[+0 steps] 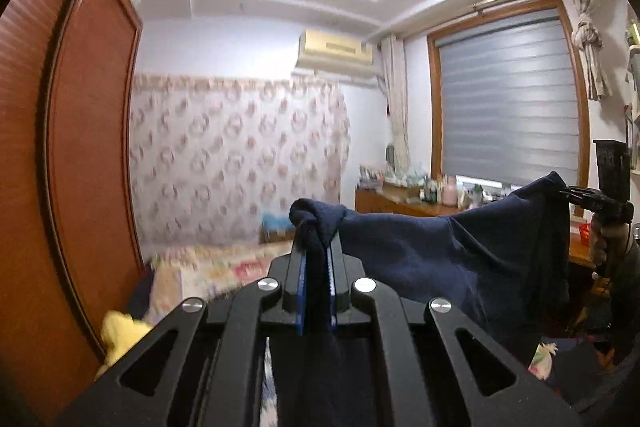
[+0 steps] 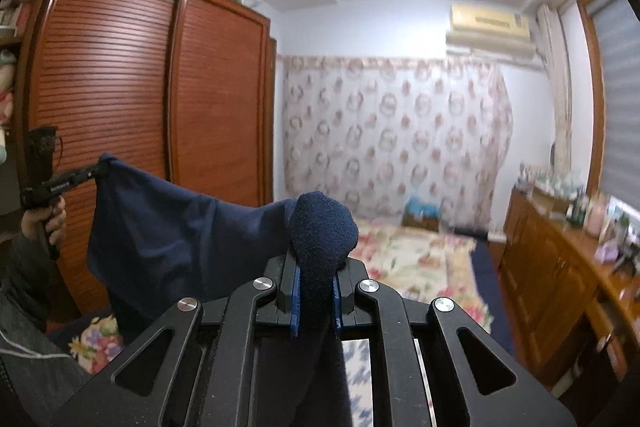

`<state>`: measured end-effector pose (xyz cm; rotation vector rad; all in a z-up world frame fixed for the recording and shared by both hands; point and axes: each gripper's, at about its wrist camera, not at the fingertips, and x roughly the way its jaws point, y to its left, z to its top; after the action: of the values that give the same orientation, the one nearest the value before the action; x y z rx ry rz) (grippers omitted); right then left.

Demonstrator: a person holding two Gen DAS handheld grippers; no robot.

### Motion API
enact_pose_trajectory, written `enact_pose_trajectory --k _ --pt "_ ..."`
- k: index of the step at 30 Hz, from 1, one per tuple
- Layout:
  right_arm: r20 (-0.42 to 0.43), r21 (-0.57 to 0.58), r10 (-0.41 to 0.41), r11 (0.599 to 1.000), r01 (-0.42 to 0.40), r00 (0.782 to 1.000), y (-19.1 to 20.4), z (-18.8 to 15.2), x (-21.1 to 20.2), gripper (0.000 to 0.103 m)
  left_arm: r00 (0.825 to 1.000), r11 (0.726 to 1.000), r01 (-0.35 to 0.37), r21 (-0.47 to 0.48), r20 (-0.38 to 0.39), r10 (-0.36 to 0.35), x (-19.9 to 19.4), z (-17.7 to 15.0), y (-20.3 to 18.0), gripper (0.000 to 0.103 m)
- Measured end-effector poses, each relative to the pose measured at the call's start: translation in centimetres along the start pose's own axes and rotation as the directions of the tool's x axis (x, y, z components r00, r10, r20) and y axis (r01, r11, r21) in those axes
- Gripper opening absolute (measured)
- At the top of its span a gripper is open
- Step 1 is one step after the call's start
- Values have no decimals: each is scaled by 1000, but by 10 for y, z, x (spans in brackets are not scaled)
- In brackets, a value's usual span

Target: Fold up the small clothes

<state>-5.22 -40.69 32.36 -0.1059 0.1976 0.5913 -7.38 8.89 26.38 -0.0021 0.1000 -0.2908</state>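
The left tool (image 1: 316,251) and the right tool (image 2: 318,267) are each clenching a bunched corner of a navy garment (image 1: 460,251), which is hanging stretched in the air between them above the floral bed (image 2: 416,259)

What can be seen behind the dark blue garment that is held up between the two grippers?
Behind the navy garment, clamped by the left gripper and right gripper, stand the louvred wardrobe and floral bed. The wardrobe's lower part and the bed's near corner are covered.
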Motion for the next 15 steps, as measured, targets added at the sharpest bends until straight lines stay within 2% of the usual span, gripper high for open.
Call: enact_pose_trajectory --k 4,7,15 --pt "54 -43 -22 999 24 998 6 34 -14 9 998 999 -20 25 64 19 -10 27 3 5" --pt "85 -64 -39 997 44 996 7 48 -26 9 996 999 -20 36 84 17 -11 36 4 5" --pt "86 -53 -96 994 100 992 -7 36 -37 9 998 999 -1 42 61 -2 21 32 5 5"
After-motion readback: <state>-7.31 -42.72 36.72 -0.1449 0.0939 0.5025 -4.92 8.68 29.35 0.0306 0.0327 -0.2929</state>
